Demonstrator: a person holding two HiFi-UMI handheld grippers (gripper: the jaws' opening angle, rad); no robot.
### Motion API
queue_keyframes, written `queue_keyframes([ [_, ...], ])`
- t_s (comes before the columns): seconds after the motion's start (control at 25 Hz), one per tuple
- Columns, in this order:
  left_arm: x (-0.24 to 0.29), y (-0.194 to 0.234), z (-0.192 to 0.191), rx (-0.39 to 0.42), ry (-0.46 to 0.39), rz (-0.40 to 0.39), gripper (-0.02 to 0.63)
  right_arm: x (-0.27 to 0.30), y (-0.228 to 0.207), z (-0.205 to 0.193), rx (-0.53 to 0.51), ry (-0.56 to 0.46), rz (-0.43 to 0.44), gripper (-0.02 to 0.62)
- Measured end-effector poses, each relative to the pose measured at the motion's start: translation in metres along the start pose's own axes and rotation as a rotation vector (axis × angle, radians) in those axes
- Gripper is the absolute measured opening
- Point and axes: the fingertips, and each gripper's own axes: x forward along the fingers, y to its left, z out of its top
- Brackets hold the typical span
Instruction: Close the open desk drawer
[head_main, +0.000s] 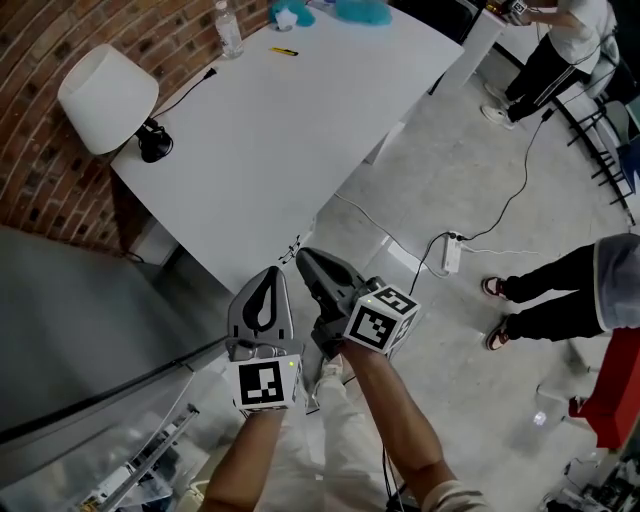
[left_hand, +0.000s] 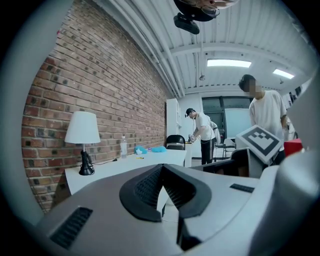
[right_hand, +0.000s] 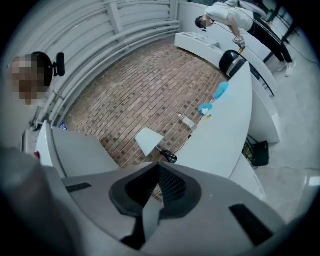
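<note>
**Approach stage: both claws closed and empty, drawer not yet reached**

The left gripper (head_main: 268, 275) and the right gripper (head_main: 305, 258) hang side by side in the air, just off the near end of the white desk (head_main: 300, 130) and touching nothing. In each gripper view the two jaws meet at their tips, with only the hollow of the pads behind them, so both claws are closed and hold nothing.

A lamp (head_main: 105, 98) stands at the desk's near left corner, and a bottle (head_main: 228, 28) stands by the far left edge against the brick wall.

The drawer itself cannot be made out for sure. A pale piece (head_main: 388, 142) juts from under the desk's right edge, and it may be the open drawer front or only a leg.

By my reading the task has not begun, and this is the reach towards the desk. The next move calls for bringing one gripper round to the right edge, finding the drawer front, setting the closed tips flat against it and pushing straight in, square to the desk so it does not jam.
</note>
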Motion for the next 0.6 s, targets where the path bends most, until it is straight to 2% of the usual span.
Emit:
queue_keyframes([
  [0.32, -0.011, -0.018, 0.063, 0.017, -0.034, -0.063, 0.008, -0.022, 0.064, 0.053, -0.164, 0.036, 0.027, 0.003],
  [0.6, -0.023, -0.029, 0.107, 0.019, -0.059, -0.093, 0.008, -0.042, 0.107, 0.094, -0.296, -0.015, -0.012, 0.003],
])
